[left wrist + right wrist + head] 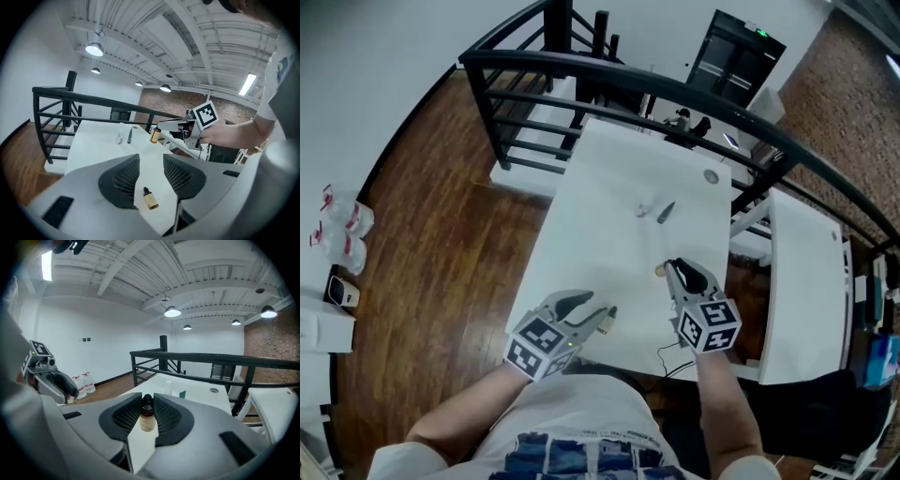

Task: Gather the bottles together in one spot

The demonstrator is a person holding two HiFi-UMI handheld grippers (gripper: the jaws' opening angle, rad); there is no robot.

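A small amber bottle with a black cap (150, 198) lies on its side on the white table (600, 234). It is in the gap of my left gripper (151, 161), which is open, and the pads do not touch it. My right gripper (671, 269) is shut on a second amber bottle (147, 416), held upright above the table; the left gripper view shows this bottle (154, 135) at the jaw tips. Farther along the table, a clear bottle (644, 207) and a dark green one (666, 212) sit close together.
A black railing (581, 70) runs round the far end and right side of the table. A second white table (806, 281) stands to the right. A round grommet (711, 176) is set near the far corner. Water bottles (342, 230) sit on the wooden floor at left.
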